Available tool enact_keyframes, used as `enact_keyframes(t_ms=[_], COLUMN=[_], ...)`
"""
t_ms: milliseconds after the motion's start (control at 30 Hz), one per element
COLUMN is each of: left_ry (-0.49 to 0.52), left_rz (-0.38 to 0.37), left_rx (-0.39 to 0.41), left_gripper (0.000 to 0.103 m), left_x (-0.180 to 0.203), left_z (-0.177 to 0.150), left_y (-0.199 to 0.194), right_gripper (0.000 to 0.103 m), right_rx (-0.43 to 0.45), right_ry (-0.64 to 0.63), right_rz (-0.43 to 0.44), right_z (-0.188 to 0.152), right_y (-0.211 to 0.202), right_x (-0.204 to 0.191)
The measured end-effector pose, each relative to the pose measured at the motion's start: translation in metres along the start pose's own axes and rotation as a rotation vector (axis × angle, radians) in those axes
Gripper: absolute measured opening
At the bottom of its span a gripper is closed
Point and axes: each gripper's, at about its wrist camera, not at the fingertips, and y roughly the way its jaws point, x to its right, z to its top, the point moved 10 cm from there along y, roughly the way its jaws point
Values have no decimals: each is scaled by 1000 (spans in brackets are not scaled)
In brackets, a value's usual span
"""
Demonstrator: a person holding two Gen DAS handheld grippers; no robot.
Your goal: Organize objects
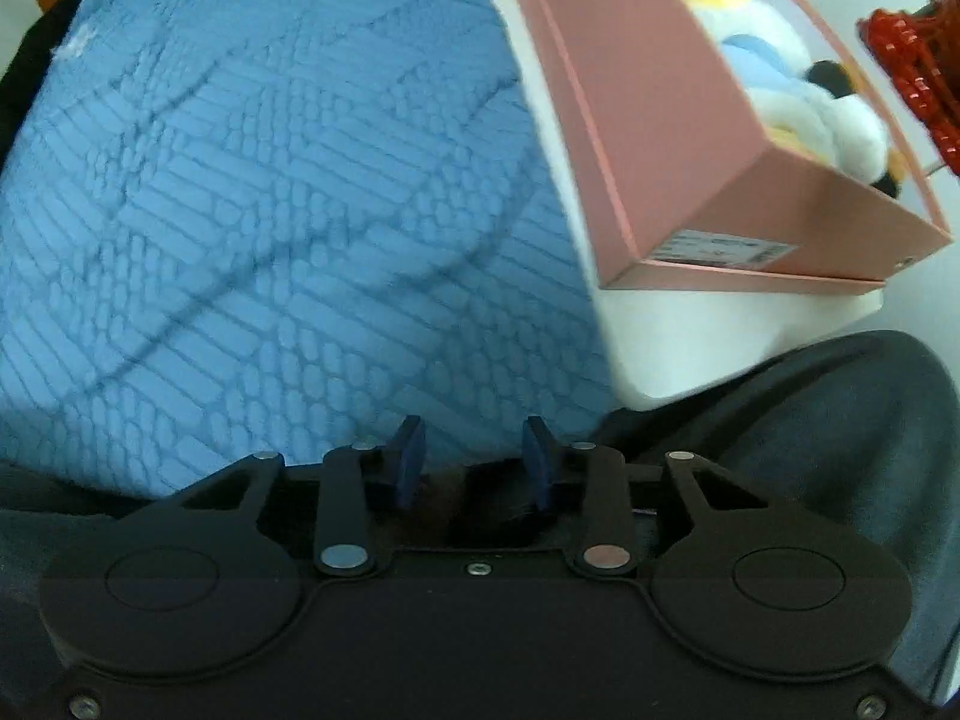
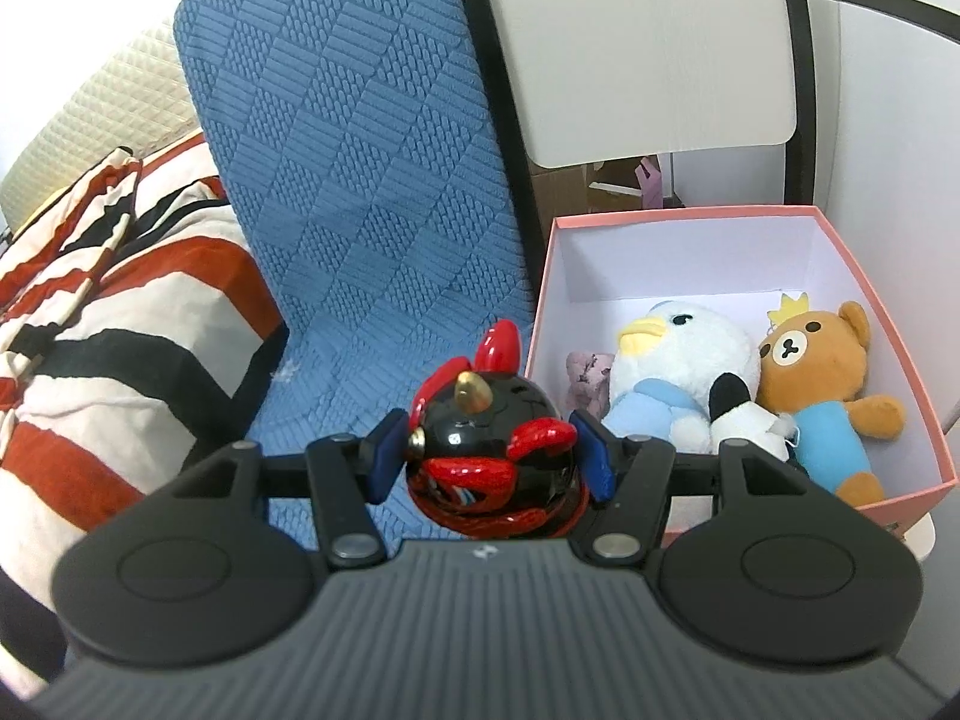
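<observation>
Right hand-held gripper (image 2: 486, 459) clenched on the black-and-red toy (image 2: 492, 468), pink box (image 2: 852, 276) lying ahead-right; left hand-held gripper (image 1: 474, 462) released, empty.

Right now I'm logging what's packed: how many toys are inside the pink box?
4 visible in the pink box: small pink plush at left, white-and-blue bird in the middle, black-and-white toy in front, brown bear at right. Others may be hidden.

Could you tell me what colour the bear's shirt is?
Light blue; the bear's shirt shows best in the right wrist view.
</observation>
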Motion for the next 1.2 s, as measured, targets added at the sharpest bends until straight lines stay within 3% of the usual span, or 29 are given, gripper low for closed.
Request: enact_keyframes(t_ms=[300,567,667,767,1000,1200], left_ry=[-45,-53,-50,-51,-72,-55], left_rz=[-34,-41,-42,-47,-58,-36], left_rx=[146,293,340,377,460,443], left_gripper=[43,55,63,77,102,103], left_x=[9,27,39,52,81,93], left_z=[30,68,81,94,118,123], left_y=[-55,-121,-145,-165,-199,-200], right_gripper=[61,61,61,61,61,61], right_rx=[24,77,94,100,57,-27], right_ry=[-12,12,21,30,78,131], right_rz=[-8,-37,-54,-76,-132,-161], right_z=[6,33,46,58,59,42], right_y=[-6,-10,-9,-5,8,27], right_x=[9,35,50,68,109,138])
